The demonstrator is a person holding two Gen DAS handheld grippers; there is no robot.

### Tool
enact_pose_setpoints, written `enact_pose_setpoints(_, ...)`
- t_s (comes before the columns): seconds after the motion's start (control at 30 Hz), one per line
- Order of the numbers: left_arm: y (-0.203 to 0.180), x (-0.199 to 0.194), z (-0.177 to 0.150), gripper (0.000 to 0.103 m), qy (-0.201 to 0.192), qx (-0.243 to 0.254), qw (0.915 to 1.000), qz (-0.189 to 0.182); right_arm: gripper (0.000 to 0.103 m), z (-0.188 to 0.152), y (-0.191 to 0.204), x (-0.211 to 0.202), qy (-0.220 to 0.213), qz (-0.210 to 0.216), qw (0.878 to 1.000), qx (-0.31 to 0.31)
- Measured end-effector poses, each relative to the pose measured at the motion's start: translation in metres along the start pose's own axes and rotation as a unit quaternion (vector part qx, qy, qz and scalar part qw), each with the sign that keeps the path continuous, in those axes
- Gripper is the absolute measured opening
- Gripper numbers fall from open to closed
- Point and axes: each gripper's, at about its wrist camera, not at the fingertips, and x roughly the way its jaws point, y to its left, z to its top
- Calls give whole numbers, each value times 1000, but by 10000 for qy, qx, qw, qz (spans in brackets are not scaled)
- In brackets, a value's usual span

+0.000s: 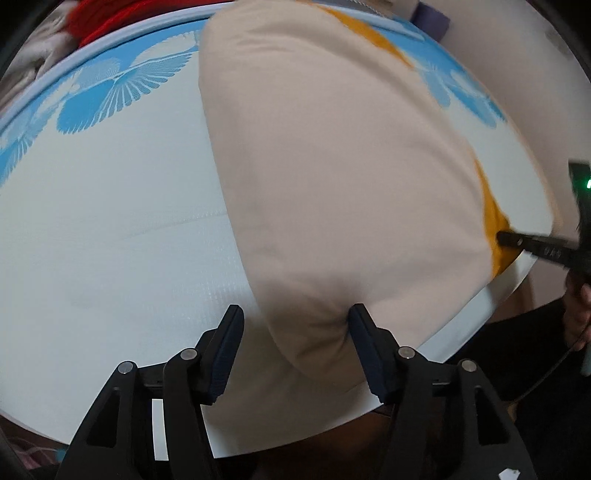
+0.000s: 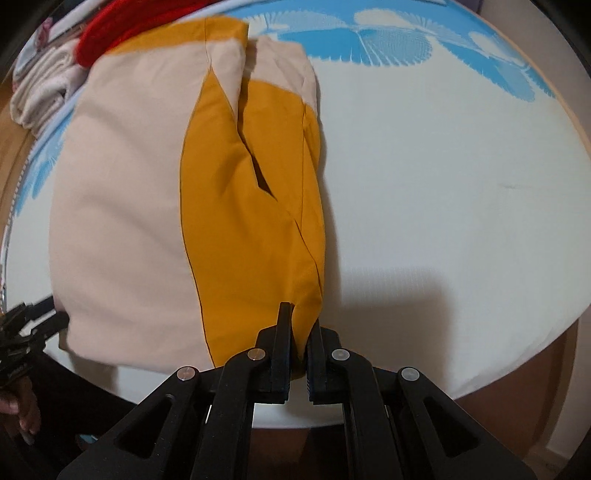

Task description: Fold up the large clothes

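A large beige and mustard-yellow garment (image 1: 332, 166) lies folded on the white table (image 1: 110, 240) with a blue floral print. My left gripper (image 1: 295, 314) is open, its fingers either side of the garment's near beige corner. My right gripper (image 2: 299, 321) is shut on the mustard edge of the garment (image 2: 251, 206) at the table's near side. The right gripper also shows in the left wrist view (image 1: 517, 242) at the garment's far right corner. The left gripper shows in the right wrist view (image 2: 40, 314) at the beige corner.
A red cloth (image 2: 118, 26) and folded pale towels (image 2: 40, 92) lie beyond the table's far left edge. The table's front edge (image 2: 480, 380) runs close under both grippers. A purple object (image 1: 432, 22) sits past the table's far side.
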Motion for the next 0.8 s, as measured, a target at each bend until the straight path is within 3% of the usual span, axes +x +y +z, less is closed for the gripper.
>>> enact_pose_setpoints(0.07, -1, -10, 2, 50, -147, -55, 9999, -55, 11, 5, -4, -25, -531, 30, 9984, 171)
enact_pose_setpoints(0.1, -1, -17, 3, 50, -272, -55, 9996, -17, 13, 10, -5, -52, -1238, -37, 9921, 186)
enact_pose_setpoints(0.17, 4, -27, 6, 47, -494, -143, 9986, 77, 21, 18, -1, -92, -2254, -250, 9739, -21)
enact_pose_setpoints(0.23, 9, -38, 13, 38, -700, -312, 9970, 123, 44, 34, 4, -113, -2767, 2, 9606, -261)
enact_pose_setpoints(0.27, 11, -44, 18, 29, -788, -366, 9961, 164, 49, 44, 6, -116, -2846, 160, 9579, -342)
enact_pose_setpoints(0.37, 20, -52, 35, 20, -937, -368, 9945, 295, 51, 79, 14, -101, -2667, 593, 9608, -477)
enact_pose_setpoints(0.47, 31, -53, 62, 20, -1046, -332, 9931, 421, 51, 117, 19, -62, -1981, 1237, 9720, -248)
enact_pose_setpoints(0.53, 33, -49, 80, 20, -1112, -229, 9926, 434, 51, 141, 17, -29, -1624, 1631, 9731, 99)
enact_pose_setpoints(0.7, 43, -25, 111, 20, -890, -234, 9956, 183, 51, 175, 18, 36, -1052, 1697, 9774, 692)
enact_pose_setpoints(0.8, 47, -12, 121, 20, -695, -527, 9961, 92, 51, 187, 15, 57, -845, 2034, 9710, 929)
